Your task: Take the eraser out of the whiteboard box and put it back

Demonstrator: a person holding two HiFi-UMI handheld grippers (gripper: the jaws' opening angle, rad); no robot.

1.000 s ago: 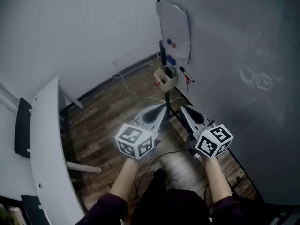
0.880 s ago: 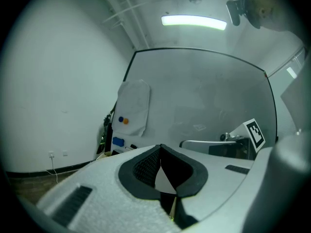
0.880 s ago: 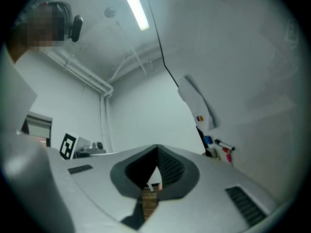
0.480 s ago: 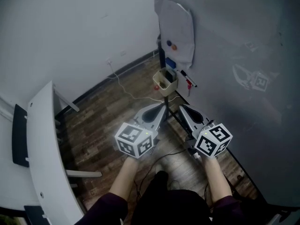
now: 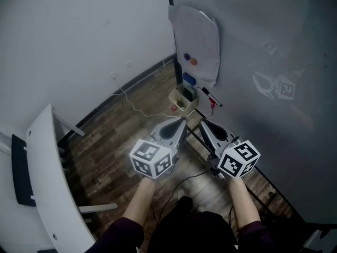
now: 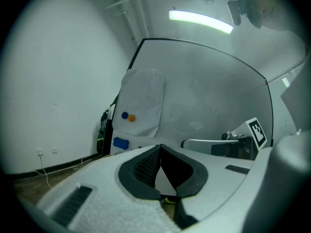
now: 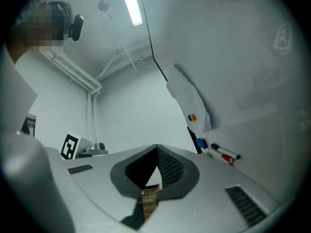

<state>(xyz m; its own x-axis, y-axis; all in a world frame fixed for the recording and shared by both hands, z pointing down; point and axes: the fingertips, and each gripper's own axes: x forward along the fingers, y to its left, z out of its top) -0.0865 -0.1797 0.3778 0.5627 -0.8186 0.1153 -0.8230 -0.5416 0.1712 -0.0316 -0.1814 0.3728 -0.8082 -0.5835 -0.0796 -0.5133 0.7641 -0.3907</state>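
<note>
Left gripper [image 5: 182,120], right gripper [image 5: 203,123] closed; whiteboard box [image 5: 176,95] ahead, apart.

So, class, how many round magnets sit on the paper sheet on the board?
2: a blue magnet low on the sheet, and an orange magnet just right of it. None seem hidden.

left gripper [image 5: 182,122] and right gripper [image 5: 202,123] side by side over wood floor [image 5: 121,125], tips aimed at beige whiteboard box [image 5: 176,103], well short of it. blue eraser [image 5: 189,79] just above box on whiteboard [image 5: 253,46]; black and red markers [image 5: 210,95] beside; paper sheet [image 5: 196,33] with two round magnets [image 5: 193,61] higher. white table [image 5: 45,178] at left.
</note>
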